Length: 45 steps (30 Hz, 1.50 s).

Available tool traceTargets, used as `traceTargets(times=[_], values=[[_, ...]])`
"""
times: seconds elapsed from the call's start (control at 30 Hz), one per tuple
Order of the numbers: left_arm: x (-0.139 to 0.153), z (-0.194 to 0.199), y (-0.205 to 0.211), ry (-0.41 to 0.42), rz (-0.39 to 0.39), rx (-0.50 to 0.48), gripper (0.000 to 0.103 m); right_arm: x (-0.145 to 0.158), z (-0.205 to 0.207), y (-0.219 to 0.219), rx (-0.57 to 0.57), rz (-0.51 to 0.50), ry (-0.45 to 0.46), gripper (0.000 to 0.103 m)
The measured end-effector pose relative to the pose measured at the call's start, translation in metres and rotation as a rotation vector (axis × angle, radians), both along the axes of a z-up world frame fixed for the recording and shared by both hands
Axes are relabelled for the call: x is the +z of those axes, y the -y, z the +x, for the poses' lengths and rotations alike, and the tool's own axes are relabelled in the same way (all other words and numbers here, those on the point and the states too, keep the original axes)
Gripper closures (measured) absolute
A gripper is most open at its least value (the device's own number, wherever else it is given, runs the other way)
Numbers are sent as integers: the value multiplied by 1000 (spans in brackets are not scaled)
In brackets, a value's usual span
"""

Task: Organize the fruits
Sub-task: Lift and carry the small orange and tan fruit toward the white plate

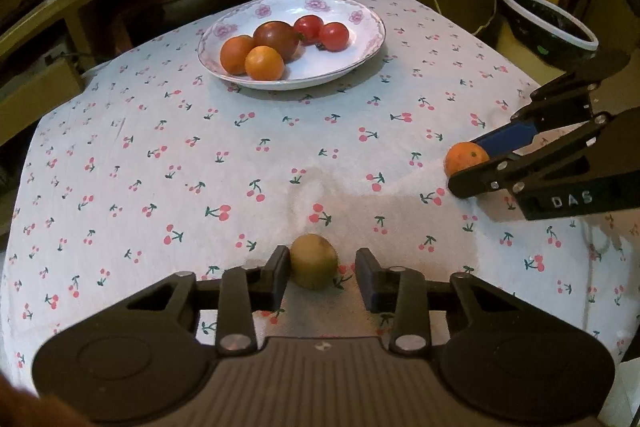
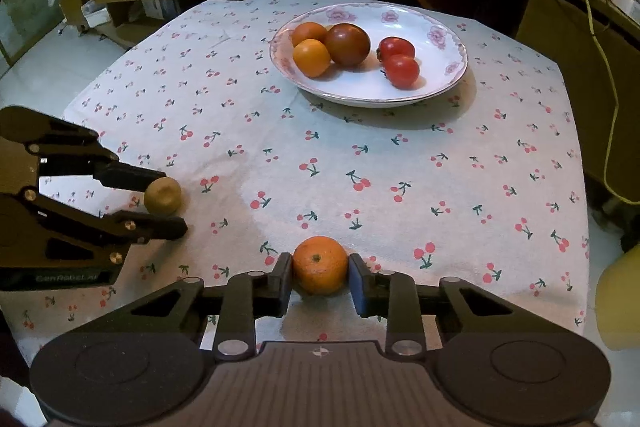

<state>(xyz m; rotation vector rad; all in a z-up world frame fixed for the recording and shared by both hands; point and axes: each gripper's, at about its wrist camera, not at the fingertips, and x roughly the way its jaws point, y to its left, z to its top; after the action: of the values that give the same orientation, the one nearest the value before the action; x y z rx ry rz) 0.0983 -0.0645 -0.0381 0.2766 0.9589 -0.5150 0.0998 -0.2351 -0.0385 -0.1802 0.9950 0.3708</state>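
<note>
Fruits: orange clamped, kiwi loosely straddled.

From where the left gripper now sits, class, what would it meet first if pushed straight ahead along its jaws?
The yellow-green fruit, already between the left gripper's open jaws and touching one of them. Beyond it lies bare cherry-print tablecloth, then probably the flowered plate, though depth is uncertain.
</note>
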Motion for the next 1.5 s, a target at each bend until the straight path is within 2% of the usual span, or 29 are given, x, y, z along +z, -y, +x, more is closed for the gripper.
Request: traceTargets(times=[0.17,0.6,0.9,1.5], values=[[2,2,0,2,3,6,70,4,-1,-1,-1,5,15,73],[0,-1,1,8,26,-15,69,0,2,-7,1,-8,4,73],[1,-1,5,15,37,-19,72,7,1,-6,-6,-4,32,73],[35,29,19,98,-35,13,72,31,20,-1,-63,59,103,73]])
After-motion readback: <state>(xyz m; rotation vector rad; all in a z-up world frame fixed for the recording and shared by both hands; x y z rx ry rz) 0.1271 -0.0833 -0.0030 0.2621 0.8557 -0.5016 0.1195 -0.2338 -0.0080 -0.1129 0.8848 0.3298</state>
